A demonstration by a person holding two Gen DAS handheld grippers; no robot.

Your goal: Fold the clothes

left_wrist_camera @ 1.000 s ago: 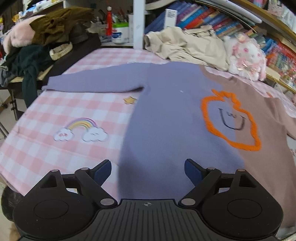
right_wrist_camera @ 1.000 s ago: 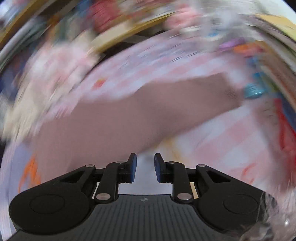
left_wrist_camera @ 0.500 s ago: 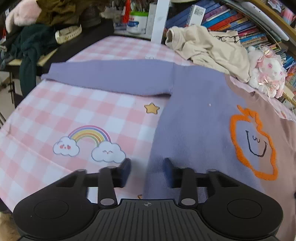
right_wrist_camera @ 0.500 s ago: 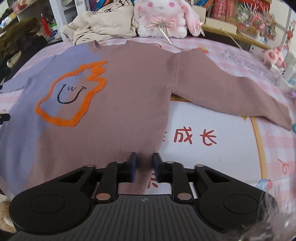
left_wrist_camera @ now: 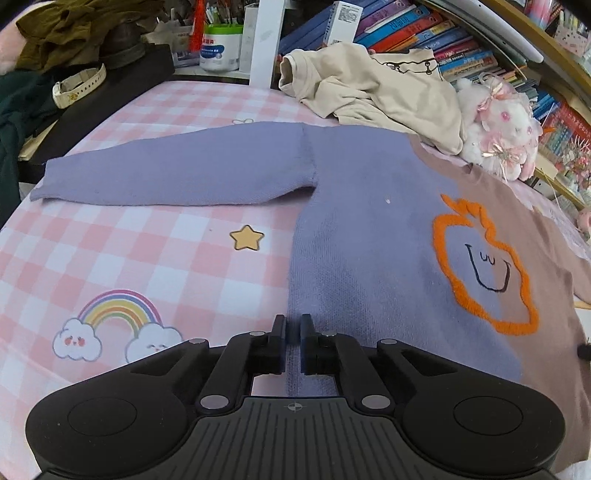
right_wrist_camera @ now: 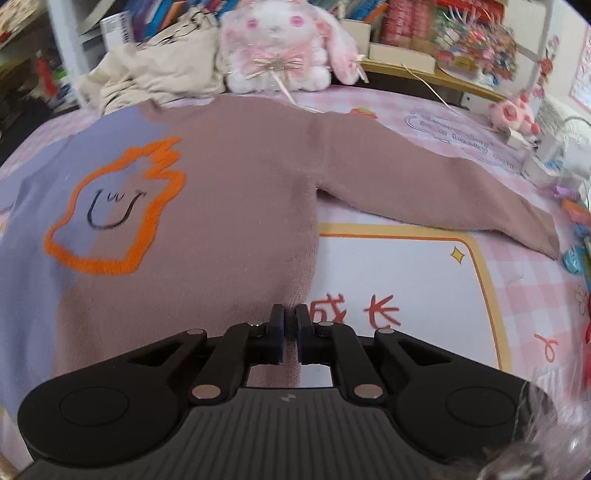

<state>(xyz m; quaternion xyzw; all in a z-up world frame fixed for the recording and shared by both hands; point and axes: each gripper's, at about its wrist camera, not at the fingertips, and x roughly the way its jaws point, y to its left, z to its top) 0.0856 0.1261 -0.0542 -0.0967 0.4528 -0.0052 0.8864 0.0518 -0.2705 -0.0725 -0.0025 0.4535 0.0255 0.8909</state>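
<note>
The near hem of the sweater [left_wrist_camera: 369,229] is cut off behind both tools, so how it lies at the bed's edge is hidden. The left gripper [left_wrist_camera: 293,328] has its fingers pinching the sweater's near left purple edge. The right gripper [right_wrist_camera: 290,319] grips the near right brown edge, its fingers parting slightly with cloth between them. The sweater lies flat on the pink checked bedsheet [left_wrist_camera: 147,251], sleeves spread left and right, orange outline face [right_wrist_camera: 110,214] up. Beyond its collar sit a crumpled beige garment [left_wrist_camera: 373,88] and a plush bunny [right_wrist_camera: 277,44], touching the far edge. Bookshelves [left_wrist_camera: 424,33] behind are blurred.
</note>
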